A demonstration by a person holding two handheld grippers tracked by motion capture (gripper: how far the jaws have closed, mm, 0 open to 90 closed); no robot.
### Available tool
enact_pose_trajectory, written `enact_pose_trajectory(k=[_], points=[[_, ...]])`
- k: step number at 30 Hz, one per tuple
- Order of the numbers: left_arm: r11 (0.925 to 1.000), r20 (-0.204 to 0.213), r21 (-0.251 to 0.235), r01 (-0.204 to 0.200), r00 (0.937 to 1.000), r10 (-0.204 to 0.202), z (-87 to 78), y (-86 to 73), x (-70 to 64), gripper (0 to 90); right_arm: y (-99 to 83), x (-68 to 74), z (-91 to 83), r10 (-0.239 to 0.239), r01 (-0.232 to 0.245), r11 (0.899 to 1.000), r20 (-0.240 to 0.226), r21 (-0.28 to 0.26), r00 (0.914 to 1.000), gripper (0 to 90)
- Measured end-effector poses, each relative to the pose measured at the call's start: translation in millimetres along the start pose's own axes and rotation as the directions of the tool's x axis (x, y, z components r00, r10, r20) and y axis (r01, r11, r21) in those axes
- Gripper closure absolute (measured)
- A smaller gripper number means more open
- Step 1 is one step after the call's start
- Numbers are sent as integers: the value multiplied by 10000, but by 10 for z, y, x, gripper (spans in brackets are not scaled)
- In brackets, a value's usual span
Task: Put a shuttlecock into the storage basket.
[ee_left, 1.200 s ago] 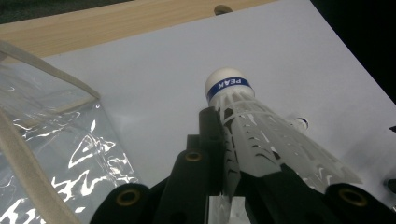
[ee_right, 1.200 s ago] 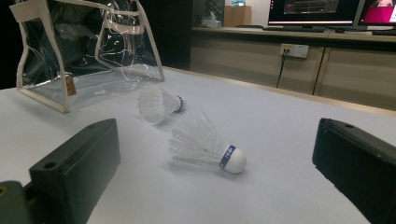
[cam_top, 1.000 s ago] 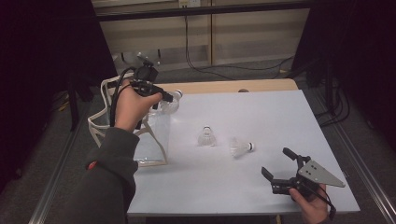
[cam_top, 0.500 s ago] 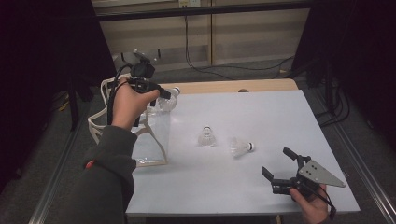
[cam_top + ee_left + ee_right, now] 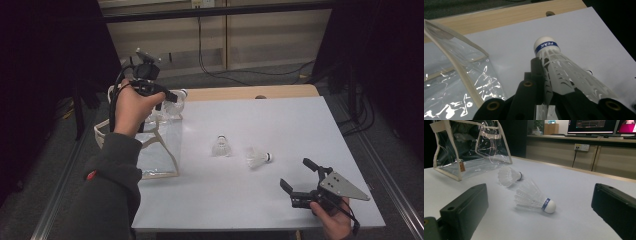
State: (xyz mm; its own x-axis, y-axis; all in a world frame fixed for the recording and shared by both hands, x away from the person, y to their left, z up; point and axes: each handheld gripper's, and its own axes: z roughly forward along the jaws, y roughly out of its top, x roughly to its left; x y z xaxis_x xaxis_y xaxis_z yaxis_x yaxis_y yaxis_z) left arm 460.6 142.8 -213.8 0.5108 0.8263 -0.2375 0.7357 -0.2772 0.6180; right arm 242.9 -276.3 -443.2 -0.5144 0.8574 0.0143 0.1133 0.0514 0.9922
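My left gripper (image 5: 169, 95) is shut on the skirt of a white shuttlecock (image 5: 176, 95), held in the air over the top of a clear plastic bag (image 5: 157, 145) at the table's left edge. In the left gripper view the shuttlecock (image 5: 554, 62) points its white cork with a blue band away from me, and the bag (image 5: 454, 80) lies to the left. Two more shuttlecocks (image 5: 221, 146) (image 5: 257, 158) lie mid-table. My right gripper (image 5: 295, 173) rests open near the front right edge, facing the nearer shuttlecock (image 5: 534, 196), with nothing between its jaws.
The white table top (image 5: 280, 125) has a bare wooden strip (image 5: 235, 93) along its far edge. The bag (image 5: 471, 150) stands upright with cream handles and trim. A dark floor with cables lies beyond the table.
My left gripper has risen a little and drifted back to the left with the shuttlecock, above the bag. The right gripper and the two loose shuttlecocks have stayed put.
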Motion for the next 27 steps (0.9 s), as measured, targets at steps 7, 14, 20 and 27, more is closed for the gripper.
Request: enact_pose_trajectory(k=[7, 14, 20, 27], points=[[10000, -121, -14, -16, 9999, 16, -34, 17, 20, 890, 0, 0, 0, 3, -3, 10000, -1, 1, 10000, 11], [9999, -320, -91, 86, 9994, -88, -85, 27, 70, 891, 1, 2, -1, -3, 3, 10000, -20, 3, 10000, 11], [9998, -461, -131, 129, 9988, -135, -125, 26, 104, 891, 2, 5, -1, -5, 5, 10000, -23, 3, 10000, 11], [9998, -539, -141, 151, 9984, -159, -145, 21, 124, 890, 4, 5, -3, -10, 10, 10000, -27, -4, 10000, 11]])
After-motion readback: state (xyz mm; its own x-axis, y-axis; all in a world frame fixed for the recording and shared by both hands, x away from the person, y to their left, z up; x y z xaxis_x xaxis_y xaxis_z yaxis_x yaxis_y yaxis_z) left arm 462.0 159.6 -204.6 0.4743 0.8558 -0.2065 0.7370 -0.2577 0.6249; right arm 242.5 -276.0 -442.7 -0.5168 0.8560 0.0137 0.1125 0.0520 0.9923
